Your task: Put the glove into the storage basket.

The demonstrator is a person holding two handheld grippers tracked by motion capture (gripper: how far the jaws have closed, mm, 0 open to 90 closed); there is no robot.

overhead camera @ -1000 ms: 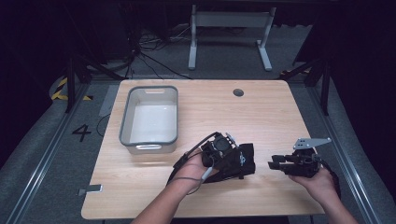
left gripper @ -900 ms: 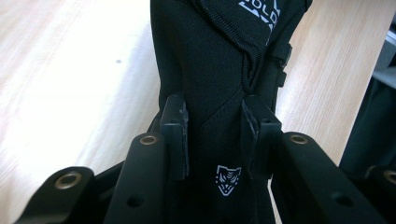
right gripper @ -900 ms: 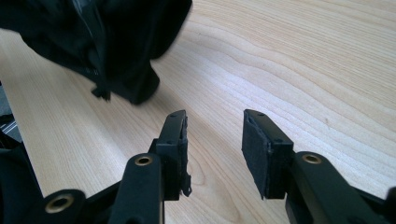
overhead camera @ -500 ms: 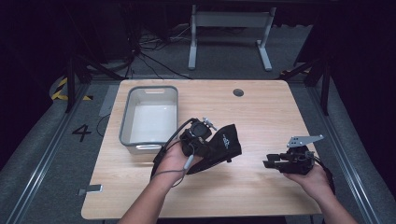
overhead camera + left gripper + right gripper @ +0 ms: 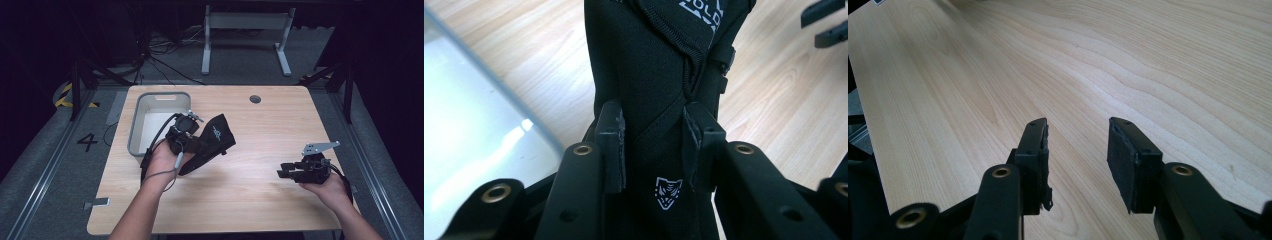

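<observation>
A black fabric pouch (image 5: 212,141) with small white logos hangs in the air just right of the grey bin (image 5: 136,136). My left gripper (image 5: 192,144) is shut on the pouch; in the left gripper view the black fabric (image 5: 656,75) fills the gap between both pads, and the bin's pale wall (image 5: 479,135) lies to the left. My right gripper (image 5: 284,172) is held low over the table's right side, open, with bare wood between its fingers (image 5: 1035,150).
The wooden table (image 5: 260,130) has a round cable hole (image 5: 255,99) near its far edge. Metal desk legs and cables stand on the dark floor beyond. Black rails run along both sides of the table.
My left gripper has carried the pouch left and away from me, from the table's middle to beside the bin. The right gripper has drifted slightly toward the near edge.
</observation>
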